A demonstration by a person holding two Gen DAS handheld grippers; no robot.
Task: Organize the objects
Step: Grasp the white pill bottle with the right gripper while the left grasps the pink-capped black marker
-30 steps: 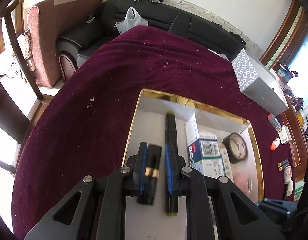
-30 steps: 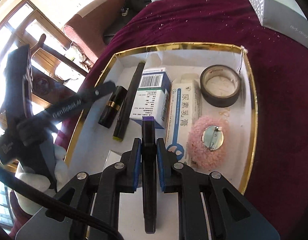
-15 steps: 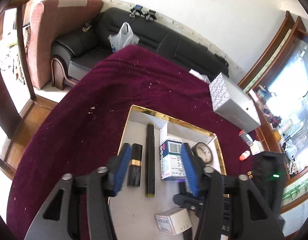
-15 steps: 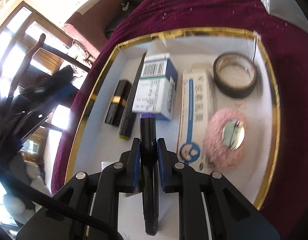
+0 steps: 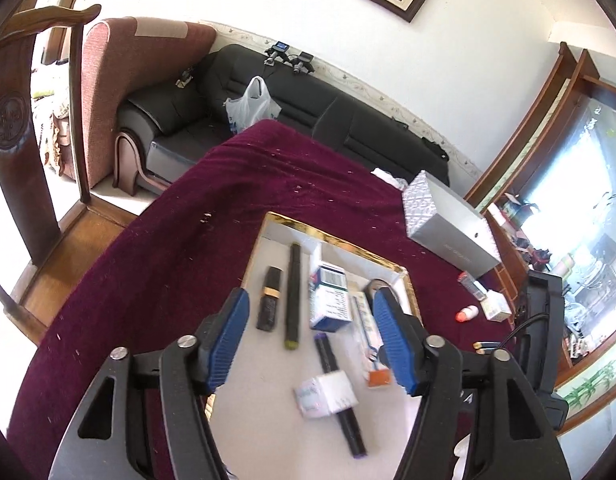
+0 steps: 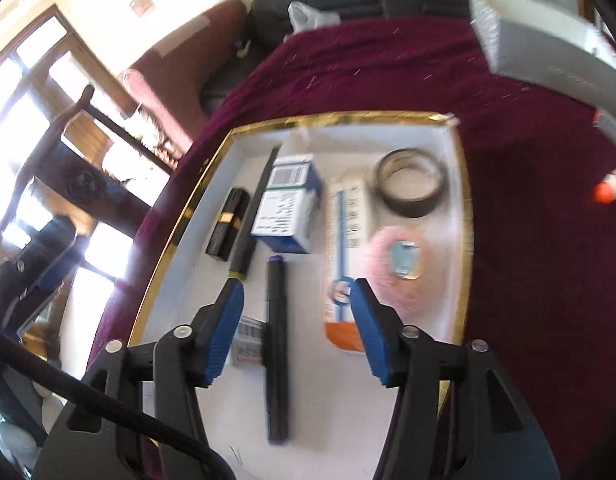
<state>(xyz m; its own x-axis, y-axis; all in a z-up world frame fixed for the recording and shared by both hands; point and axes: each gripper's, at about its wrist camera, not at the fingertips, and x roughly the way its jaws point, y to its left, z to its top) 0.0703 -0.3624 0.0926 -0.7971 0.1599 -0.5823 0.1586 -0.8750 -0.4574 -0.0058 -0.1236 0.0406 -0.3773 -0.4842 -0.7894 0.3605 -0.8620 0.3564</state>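
Purple-capped pen (image 6: pixel 277 344) released into gold-rimmed tray (image 6: pixel 180 232), right hand-held gripper (image 6: pixel 296 332) just opened, left hand-held gripper (image 5: pixel 312 340) just opened, empty

A: What lies between the right hand-held gripper (image 6: pixel 296 312) pads?
B: A black pen (image 6: pixel 277 344), untouched; its jaws have just been opening above the gold-rimmed tray (image 6: pixel 180 220)

Both wrist views look steeply down, near; share gold-rimmed tray (image 5: pixel 408 280) (image 6: pixel 180 224).
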